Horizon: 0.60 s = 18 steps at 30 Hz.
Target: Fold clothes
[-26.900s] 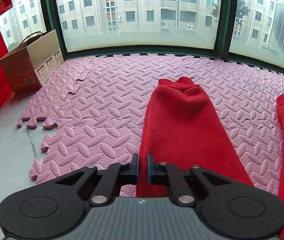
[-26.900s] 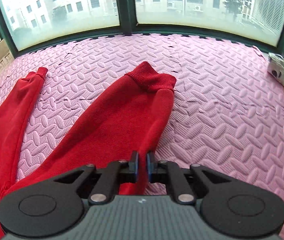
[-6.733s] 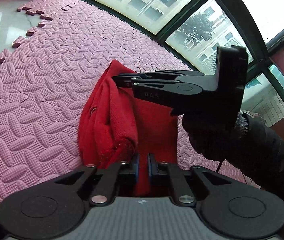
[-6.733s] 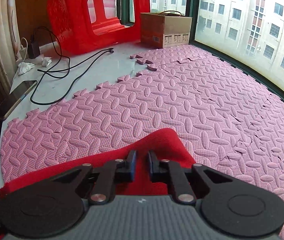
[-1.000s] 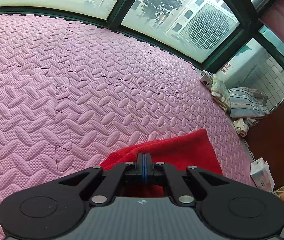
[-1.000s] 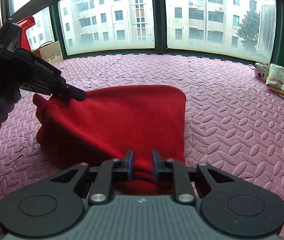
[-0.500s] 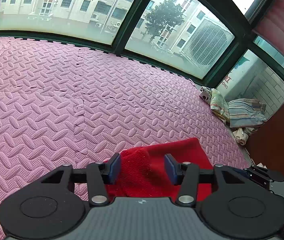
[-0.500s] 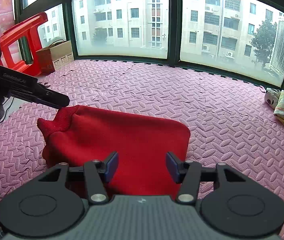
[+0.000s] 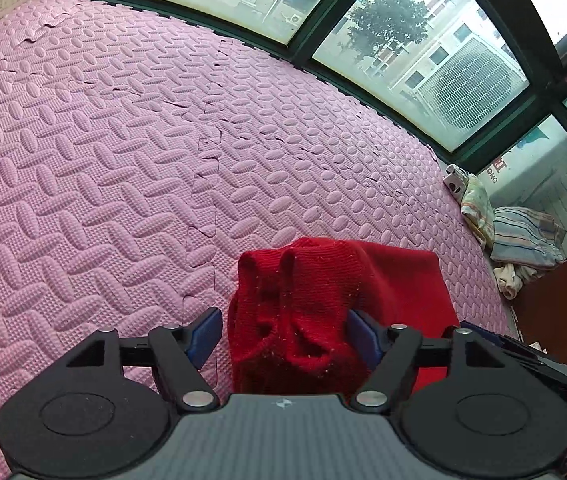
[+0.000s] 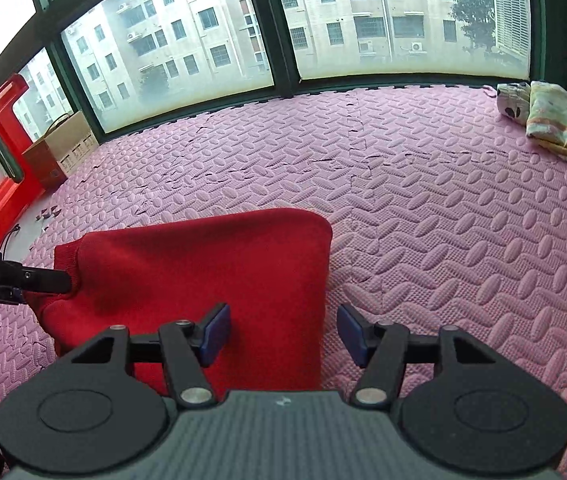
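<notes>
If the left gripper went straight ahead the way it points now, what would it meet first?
The bunched knit edge of the red garment: it already sits between the open fingers of the left gripper. Beyond it lies only pink foam mat, though depth is hard to judge.

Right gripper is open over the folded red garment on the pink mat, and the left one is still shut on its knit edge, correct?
Not quite. The left gripper is open too: the left wrist view shows its jaws spread either side of the red garment's bunched knit edge. The right gripper is open, and the pink mat is right.

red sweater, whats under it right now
The folded red sweater lies on the pink foam mat. Anything tucked inside the folds is hidden.
</notes>
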Each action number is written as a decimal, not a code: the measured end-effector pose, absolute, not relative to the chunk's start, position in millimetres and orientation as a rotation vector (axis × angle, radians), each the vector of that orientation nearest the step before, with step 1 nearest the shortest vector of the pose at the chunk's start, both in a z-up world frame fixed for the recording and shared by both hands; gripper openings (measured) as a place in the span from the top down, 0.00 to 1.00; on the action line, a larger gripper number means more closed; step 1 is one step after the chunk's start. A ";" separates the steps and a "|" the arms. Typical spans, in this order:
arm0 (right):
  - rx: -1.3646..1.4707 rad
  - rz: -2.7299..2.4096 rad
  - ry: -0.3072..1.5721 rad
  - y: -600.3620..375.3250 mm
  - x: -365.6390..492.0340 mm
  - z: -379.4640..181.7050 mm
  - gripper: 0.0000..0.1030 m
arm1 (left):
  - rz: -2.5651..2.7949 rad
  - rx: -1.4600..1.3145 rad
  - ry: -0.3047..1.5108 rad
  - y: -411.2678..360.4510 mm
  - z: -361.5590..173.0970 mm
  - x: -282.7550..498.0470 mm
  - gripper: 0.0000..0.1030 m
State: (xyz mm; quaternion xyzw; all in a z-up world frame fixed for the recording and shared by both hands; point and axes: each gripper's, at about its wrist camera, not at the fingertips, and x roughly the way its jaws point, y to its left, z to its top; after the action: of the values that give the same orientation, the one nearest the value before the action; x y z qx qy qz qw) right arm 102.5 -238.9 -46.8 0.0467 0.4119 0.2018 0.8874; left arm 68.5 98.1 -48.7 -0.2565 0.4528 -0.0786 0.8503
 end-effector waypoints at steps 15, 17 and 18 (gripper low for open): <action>0.278 0.488 0.930 -250.4 117.9 -70.9 0.41 | -0.231 -0.604 0.983 94.3 -63.3 73.6 0.50; 0.289 0.488 0.934 -248.9 119.0 -72.7 0.41 | -0.239 -0.608 0.982 95.3 -63.9 75.1 0.53; 0.294 0.488 0.935 -248.2 119.4 -73.4 0.42 | -0.243 -0.610 0.982 95.7 -64.2 75.8 0.57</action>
State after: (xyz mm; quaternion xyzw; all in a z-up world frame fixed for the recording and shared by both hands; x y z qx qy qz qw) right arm 119.4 -248.2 -73.4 0.1400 0.4445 0.2318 0.8539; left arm 75.8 95.7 -64.2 -0.2874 0.4630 -0.1148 0.8306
